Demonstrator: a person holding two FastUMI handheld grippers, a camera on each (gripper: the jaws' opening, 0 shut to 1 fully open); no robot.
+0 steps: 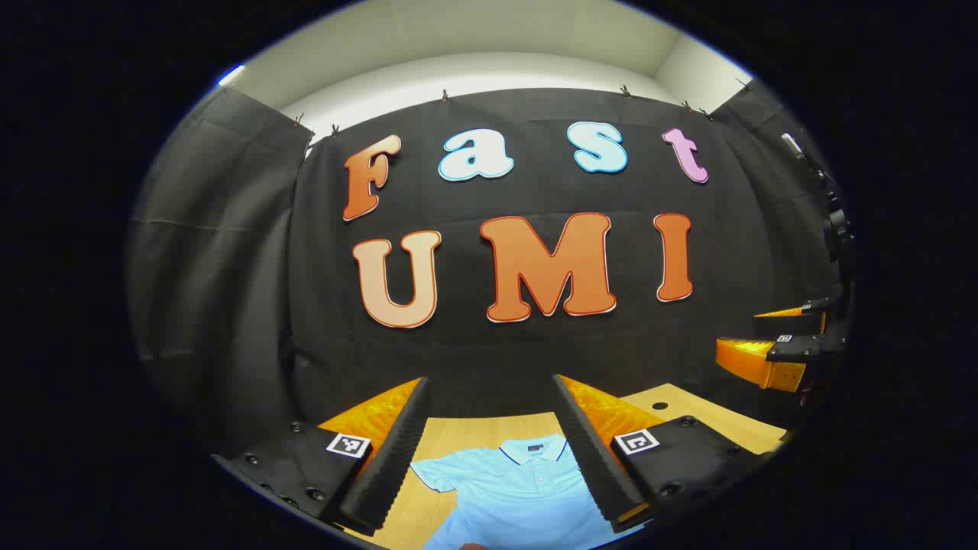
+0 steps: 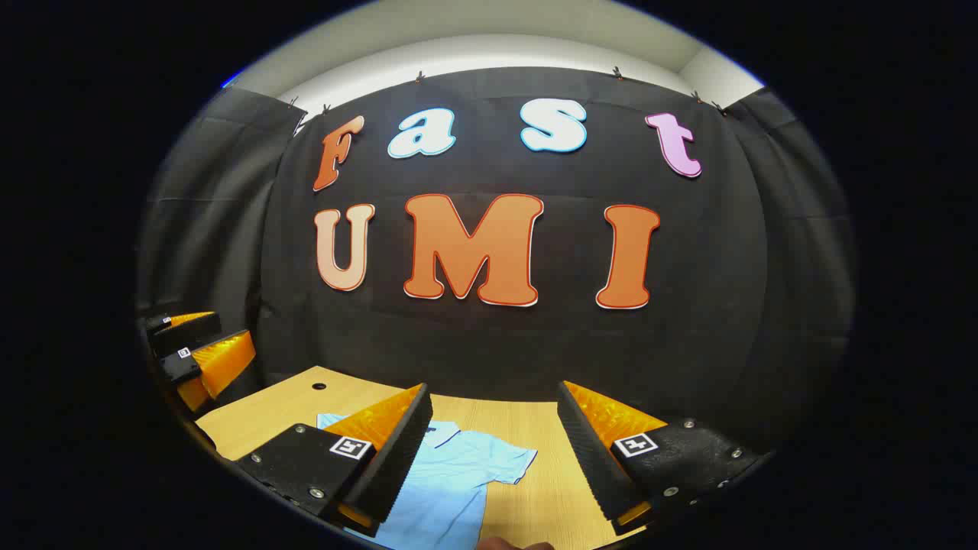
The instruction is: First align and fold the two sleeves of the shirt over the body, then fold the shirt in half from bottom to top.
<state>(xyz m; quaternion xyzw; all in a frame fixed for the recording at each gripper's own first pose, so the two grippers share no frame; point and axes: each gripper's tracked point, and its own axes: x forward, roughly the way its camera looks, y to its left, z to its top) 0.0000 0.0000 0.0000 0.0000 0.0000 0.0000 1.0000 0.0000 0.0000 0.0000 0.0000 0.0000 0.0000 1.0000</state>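
Light blue polo shirt (image 1: 527, 489) lies flat on the wooden surface (image 1: 489, 431), collar toward the far wall, sleeves spread out. Left tool (image 1: 495, 451) hangs above it, fingers spread wide, nothing held. Right tool (image 2: 493, 451) likewise agape, over the shirt's right sleeve (image 2: 500, 458).

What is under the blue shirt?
The blue shirt lies flat on a wooden table. The bare wood shows around it; whatever is directly beneath the cloth is covered.
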